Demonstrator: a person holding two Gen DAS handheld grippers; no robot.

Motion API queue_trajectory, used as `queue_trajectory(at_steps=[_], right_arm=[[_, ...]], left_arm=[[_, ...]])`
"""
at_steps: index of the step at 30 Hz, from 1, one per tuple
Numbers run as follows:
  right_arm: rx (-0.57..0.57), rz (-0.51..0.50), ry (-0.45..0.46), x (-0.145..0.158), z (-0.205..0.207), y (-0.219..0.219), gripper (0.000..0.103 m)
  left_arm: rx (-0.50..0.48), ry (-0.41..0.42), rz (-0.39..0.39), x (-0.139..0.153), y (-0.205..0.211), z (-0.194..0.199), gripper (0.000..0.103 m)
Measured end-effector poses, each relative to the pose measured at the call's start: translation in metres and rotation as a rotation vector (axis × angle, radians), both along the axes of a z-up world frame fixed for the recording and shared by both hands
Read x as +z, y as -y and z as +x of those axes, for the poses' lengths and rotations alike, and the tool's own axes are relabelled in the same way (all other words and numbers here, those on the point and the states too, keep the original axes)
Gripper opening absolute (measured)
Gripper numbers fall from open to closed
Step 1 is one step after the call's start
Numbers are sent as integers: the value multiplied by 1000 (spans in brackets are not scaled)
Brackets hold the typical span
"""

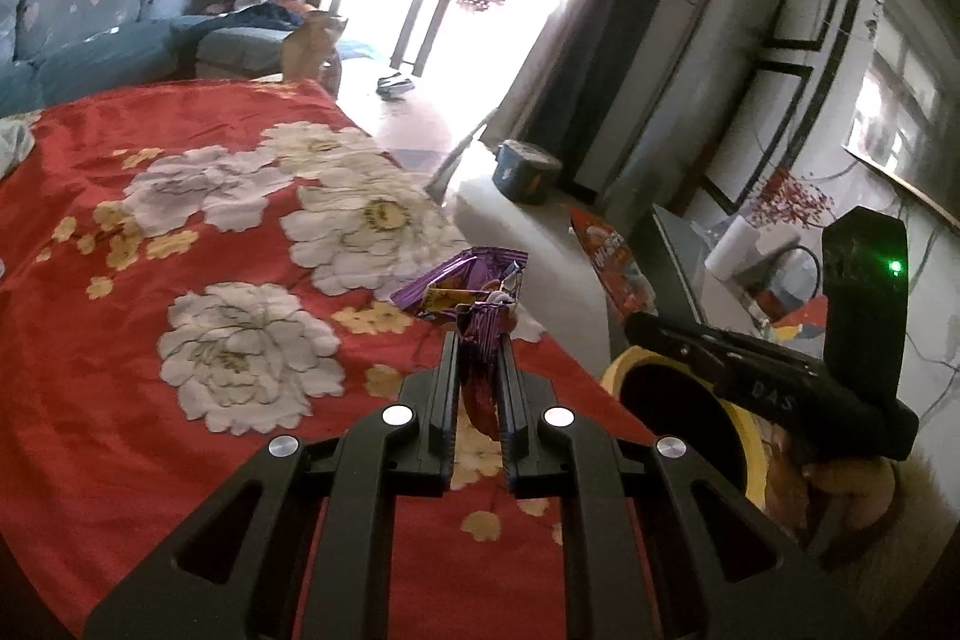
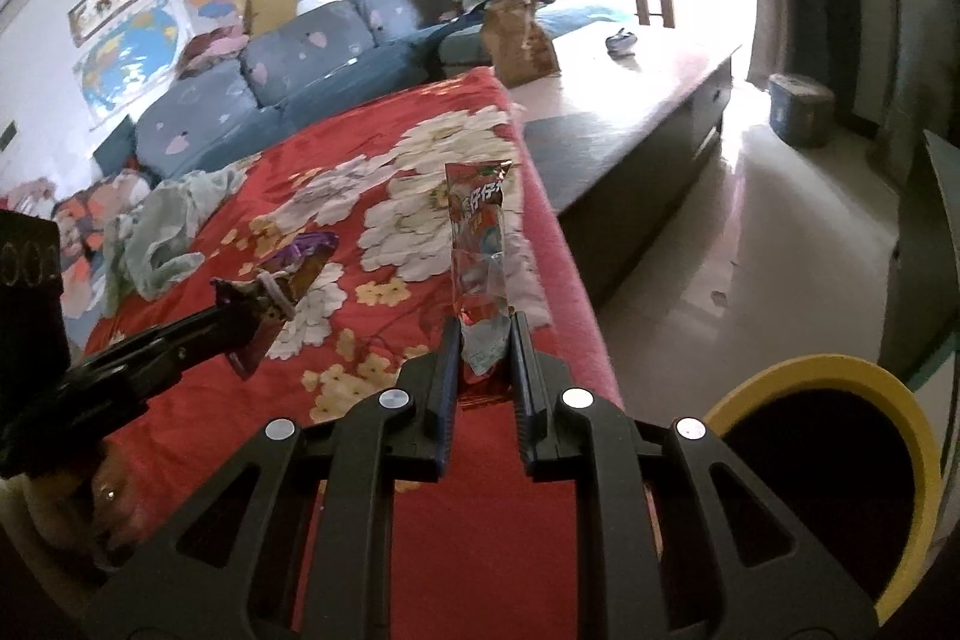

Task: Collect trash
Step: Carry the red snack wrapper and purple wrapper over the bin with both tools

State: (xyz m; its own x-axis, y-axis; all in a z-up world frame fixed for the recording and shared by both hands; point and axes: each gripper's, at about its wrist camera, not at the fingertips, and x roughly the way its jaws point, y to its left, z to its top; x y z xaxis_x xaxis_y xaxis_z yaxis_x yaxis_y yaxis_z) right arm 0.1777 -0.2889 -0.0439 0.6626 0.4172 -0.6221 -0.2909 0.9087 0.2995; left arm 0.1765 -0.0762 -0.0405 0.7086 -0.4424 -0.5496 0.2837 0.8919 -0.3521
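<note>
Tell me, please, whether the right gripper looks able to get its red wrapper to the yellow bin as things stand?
Probably yes. The right gripper is shut on the red wrapper, and the yellow bin stands open just to its right, beside the bed, with nothing visible between them.

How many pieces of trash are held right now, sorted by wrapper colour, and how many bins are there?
Purple wrapper, in the left gripper: 1
Red wrapper, in the right gripper: 1
Yellow-rimmed bin: 1
Total: 3

Crumpled purple wrapper (image 1: 465, 289) held aloft, red wrapper (image 2: 480, 244) upright
</note>
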Motion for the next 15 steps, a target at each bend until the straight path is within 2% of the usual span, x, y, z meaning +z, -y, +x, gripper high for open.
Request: queue_trajectory(at_steps=[15], right_arm=[[-108, 0, 14, 5, -29, 43, 11]], left_arm=[[-94, 37, 19, 11, 38, -14, 11]])
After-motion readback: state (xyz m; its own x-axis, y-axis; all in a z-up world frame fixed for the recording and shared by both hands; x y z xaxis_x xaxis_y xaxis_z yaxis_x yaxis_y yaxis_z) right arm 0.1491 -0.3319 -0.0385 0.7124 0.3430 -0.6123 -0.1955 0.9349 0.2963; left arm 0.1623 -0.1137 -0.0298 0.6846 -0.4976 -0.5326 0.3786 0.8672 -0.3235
